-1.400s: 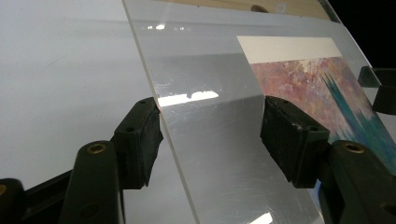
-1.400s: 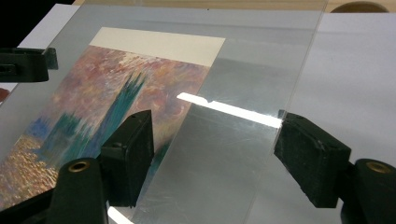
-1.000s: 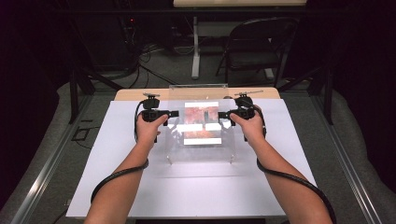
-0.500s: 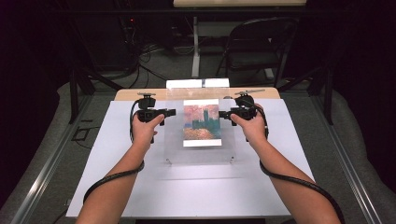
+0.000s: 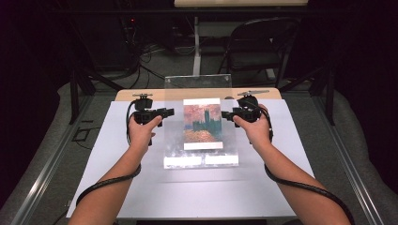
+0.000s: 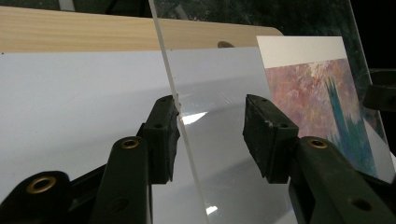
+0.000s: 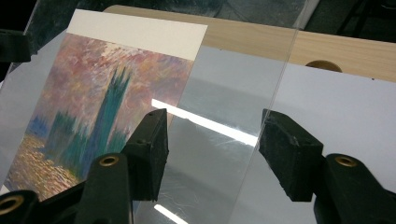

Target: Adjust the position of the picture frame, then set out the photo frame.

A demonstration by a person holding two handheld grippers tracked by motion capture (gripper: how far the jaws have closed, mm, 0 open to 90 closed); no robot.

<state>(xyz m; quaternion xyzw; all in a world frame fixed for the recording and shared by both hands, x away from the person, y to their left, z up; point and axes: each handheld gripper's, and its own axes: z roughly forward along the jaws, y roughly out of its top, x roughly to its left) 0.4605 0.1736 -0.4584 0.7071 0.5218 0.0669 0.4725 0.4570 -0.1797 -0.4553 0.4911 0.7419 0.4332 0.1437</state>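
Currently the clear acrylic frame (image 5: 201, 123) with its painted print (image 5: 202, 123) stands tilted mid-table, left gripper (image 5: 165, 112) and right gripper (image 5: 228, 114) closing, jaws spread astride each edge: squeeze evenly before lifting further.

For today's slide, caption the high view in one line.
Two grippers, left and right, tilt a clear frame holding a painted print.

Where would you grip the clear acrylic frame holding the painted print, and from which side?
Grip the acrylic frame by its bare clear margins beside the print, from left and right at once. It is a thin tilted sheet, so the left tongs and right tongs straddle opposite side edges.
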